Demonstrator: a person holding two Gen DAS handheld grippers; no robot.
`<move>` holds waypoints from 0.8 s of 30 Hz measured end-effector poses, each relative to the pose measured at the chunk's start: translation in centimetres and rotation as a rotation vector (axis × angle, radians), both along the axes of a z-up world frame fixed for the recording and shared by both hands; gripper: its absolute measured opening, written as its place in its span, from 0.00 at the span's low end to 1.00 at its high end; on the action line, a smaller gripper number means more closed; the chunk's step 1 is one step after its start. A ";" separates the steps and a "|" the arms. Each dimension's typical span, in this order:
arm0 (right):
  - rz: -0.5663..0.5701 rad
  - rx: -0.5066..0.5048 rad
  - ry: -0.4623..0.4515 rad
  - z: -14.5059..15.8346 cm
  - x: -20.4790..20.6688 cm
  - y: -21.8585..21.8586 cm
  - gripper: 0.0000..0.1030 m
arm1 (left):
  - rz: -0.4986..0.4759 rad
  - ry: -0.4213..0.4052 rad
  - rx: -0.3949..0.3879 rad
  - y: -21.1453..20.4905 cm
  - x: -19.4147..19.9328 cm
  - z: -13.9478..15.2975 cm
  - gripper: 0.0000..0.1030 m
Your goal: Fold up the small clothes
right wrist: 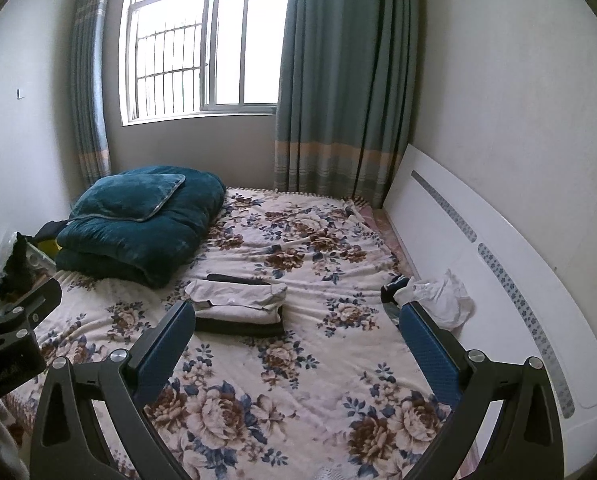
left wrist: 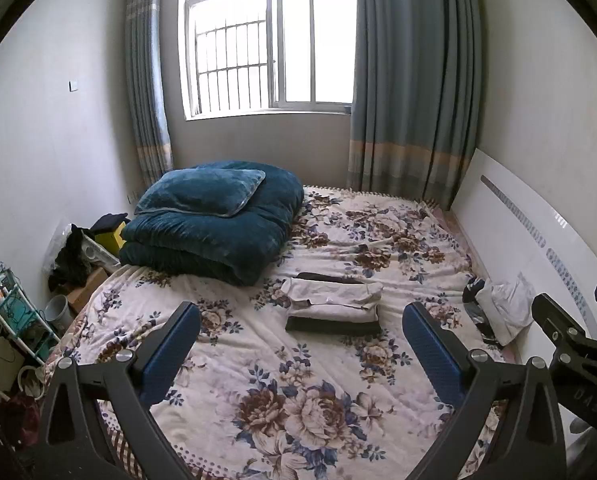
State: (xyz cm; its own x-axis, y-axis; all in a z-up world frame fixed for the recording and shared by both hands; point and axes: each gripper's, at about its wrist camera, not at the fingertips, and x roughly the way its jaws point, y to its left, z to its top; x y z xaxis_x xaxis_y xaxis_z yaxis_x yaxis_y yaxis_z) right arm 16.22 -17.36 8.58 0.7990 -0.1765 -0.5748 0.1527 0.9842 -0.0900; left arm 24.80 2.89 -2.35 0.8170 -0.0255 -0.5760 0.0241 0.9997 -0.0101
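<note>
A stack of folded small clothes (left wrist: 334, 306), cream on top of a dark piece, lies in the middle of the floral bed; it also shows in the right wrist view (right wrist: 238, 308). A loose pile of unfolded clothes (left wrist: 502, 308), white with dark bits, lies by the headboard at the right, also in the right wrist view (right wrist: 438, 298). My left gripper (left wrist: 300, 316) is open and empty, held above the bed short of the stack. My right gripper (right wrist: 296, 316) is open and empty, its right finger near the loose pile.
A folded teal quilt with a pillow (left wrist: 214, 220) sits at the bed's far left. The white headboard (left wrist: 538, 240) runs along the right. Clutter, boxes and a rack (left wrist: 18, 312) stand on the floor left of the bed. A window and curtains are behind.
</note>
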 end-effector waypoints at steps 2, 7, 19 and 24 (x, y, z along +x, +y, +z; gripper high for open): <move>0.002 0.001 -0.001 0.0 -0.2 0.1 1.00 | 0.002 -0.002 -0.003 0.1 -0.2 0.3 1.00; 0.007 0.003 0.000 0.0 -0.3 0.4 1.00 | 0.001 -0.002 -0.004 0.2 -0.2 0.5 1.00; 0.016 0.008 -0.005 -0.1 -0.8 1.0 1.00 | 0.005 -0.006 -0.004 0.1 -0.4 0.4 1.00; 0.014 0.010 -0.016 0.3 -1.2 1.3 1.00 | 0.002 -0.011 -0.005 0.4 -0.4 0.9 1.00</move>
